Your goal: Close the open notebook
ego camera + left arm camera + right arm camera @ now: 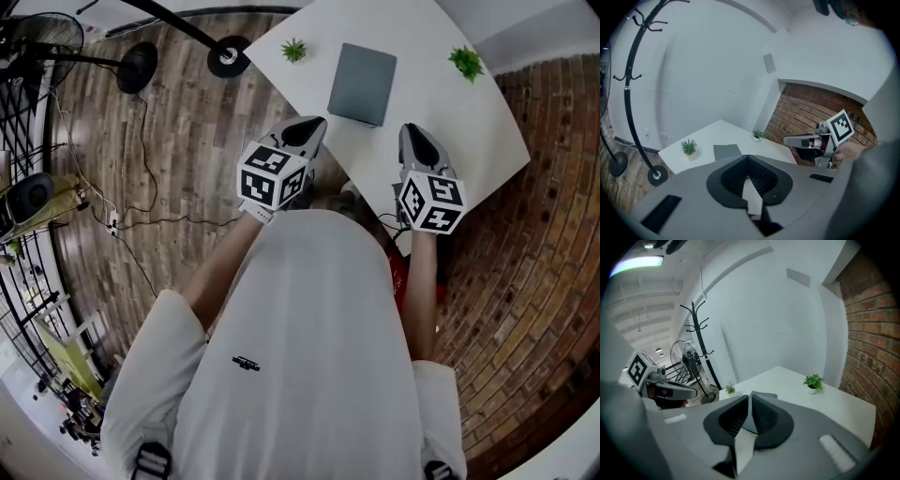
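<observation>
Already closed, the grey notebook [363, 82] lies flat on the white table [469, 131], about midway across the table and toward its far side. Its cover faces up and nothing touches it.

One small plant [293, 50] stands at the table's far left corner. A second plant [466, 62] stands by the table's far right edge.

The left gripper [315, 122] hovers just off the table's near left edge, over the wooden floor [169, 169]. It points toward the table and somewhat downward. Its own view shows the jaws clenched tip to tip with nothing between them.

The right gripper [413, 131] hangs above the table's near edge and points the same way. Its jaws are likewise pressed together and empty. Neither gripper touches the table.

A coat stand's round base [228, 56] sits on the floor just beside the table's left corner. A fan [37, 37] stands well off to the table's left. A brick wall [553, 187] runs along the table's right side. The person, in a white shirt [309, 356], stands at the table's near side with both arms raised toward it.
</observation>
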Available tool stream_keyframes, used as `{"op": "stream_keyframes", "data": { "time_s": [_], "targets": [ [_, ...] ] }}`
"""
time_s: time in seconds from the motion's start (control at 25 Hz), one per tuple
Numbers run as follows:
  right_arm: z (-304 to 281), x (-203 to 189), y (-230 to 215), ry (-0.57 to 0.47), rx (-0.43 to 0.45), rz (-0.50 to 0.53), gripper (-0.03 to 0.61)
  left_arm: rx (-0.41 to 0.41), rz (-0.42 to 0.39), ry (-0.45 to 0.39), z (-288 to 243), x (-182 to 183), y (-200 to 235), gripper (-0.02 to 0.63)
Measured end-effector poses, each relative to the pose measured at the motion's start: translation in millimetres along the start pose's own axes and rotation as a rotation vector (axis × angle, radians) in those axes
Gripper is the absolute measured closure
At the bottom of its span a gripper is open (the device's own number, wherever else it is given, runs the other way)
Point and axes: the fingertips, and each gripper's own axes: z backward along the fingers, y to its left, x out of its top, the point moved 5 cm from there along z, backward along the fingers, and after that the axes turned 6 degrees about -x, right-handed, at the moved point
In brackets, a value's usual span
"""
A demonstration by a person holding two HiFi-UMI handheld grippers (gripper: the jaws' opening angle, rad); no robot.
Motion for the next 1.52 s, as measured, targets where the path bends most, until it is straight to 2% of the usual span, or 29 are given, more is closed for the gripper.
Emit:
{"op": "stream_keyframes", "data": {
  "time_s": [0.24, 0.68, 0.92, 1.2, 1.4, 1.52],
  "targets": [
    [22, 9, -5, -0.029, -0.026, 0.027, 0.566, -0.011, -0.02, -0.025, 8, 9, -12, 0.604],
    [63, 44, -9, -0.146, -0.044, 0.069, 0.566, -0.02, -0.053, -0.096, 24, 32, -27, 0.604],
    [87, 55, -11, -0.209, -0.078, 0.094, 0.566, -0.037, -0.066, -0.129, 35, 44, -35, 0.604],
    [122, 70, -18, -0.289, -0.121, 0.122, 0.567, -0.053, -0.116, -0.181, 50, 63, -52, 0.604],
    [150, 68, -18, -0.333, -0.154, 0.172, 0.566, -0.058, -0.13, -0.199, 64, 69, -53, 0.604],
    [163, 66, -19, -0.344, -0.173, 0.161, 0.566, -0.054, -0.122, -0.223, 74, 73, -53, 0.605]
  ]
}}
